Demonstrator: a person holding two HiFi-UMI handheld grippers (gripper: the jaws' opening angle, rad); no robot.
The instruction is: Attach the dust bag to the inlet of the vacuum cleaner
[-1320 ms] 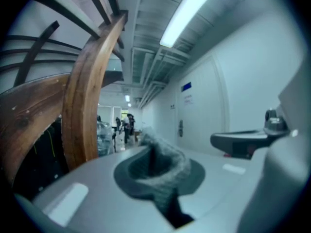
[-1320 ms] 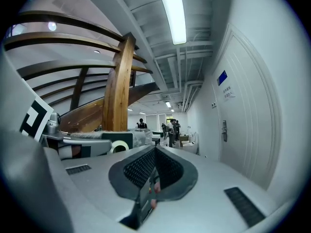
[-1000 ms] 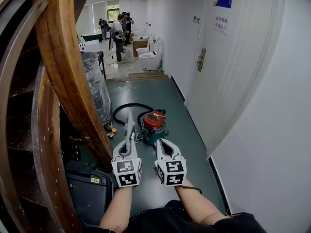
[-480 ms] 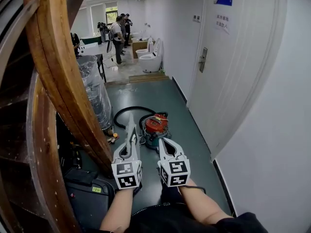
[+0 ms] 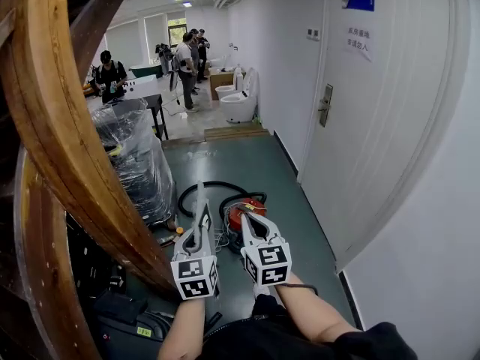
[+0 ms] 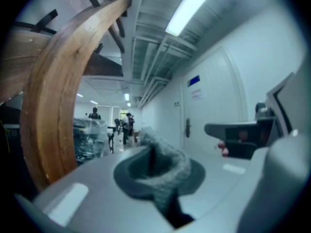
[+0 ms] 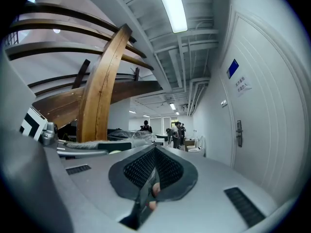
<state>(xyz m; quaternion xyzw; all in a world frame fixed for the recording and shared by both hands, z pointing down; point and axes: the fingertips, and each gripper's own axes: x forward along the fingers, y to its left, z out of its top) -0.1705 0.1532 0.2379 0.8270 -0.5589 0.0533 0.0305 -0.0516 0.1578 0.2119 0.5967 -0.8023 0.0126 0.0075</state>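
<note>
Dust bag [image 6: 164, 163] in left gripper [image 5: 202, 220]

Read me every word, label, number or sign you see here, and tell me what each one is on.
No text is readable enough to quote.
Blue rectangular sign, top of the white door: too small to read.
White paper notice on that door: two lines of characters, too blurred.
Yellow-green sticker on the black case: too small.
Red vacuum cleaner: no legible print.
</note>
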